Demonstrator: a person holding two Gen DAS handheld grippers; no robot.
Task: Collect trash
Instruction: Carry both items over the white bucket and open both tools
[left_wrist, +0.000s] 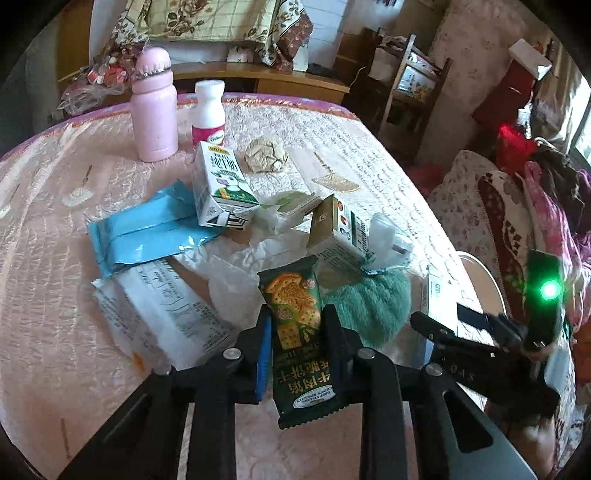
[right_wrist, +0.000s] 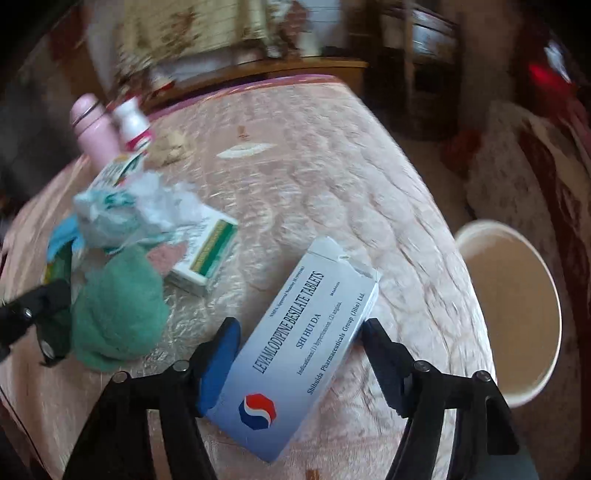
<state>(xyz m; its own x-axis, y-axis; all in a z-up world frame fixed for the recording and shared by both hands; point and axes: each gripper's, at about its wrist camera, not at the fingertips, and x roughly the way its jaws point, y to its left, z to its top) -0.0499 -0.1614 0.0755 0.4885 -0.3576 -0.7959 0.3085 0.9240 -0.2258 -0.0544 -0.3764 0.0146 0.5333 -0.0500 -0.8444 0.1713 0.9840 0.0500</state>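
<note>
Trash mostly sits on the bench (left_wrist: 55, 206); left tool (left_wrist: 295, 325) pinches a biscuit wrapper (left_wrist: 297, 325), right tool (right_wrist: 299, 332) clamps a tablet box (right_wrist: 295, 343) beside the seemingly empty bin (right_wrist: 509, 306). Cartons (left_wrist: 221, 184), bags left.

White and blue cardboard medicine box (right_wrist: 295, 354), lower centre of the right wrist view: "LEVAMLODIPINE BESILATE TABLETS", "SHI HUI DA", "Shihuida Pharmaceuticals Group (Jilin) Ltd.", beside a red and blue emblem.
Dark green biscuit wrapper (left_wrist: 299, 332), lower centre of the left wrist view: "CRISPY BISCUITS", upside down, with Chinese characters.
White plastic bottle with pink label (left_wrist: 209, 114), upper left: brand script too small to read.
</note>
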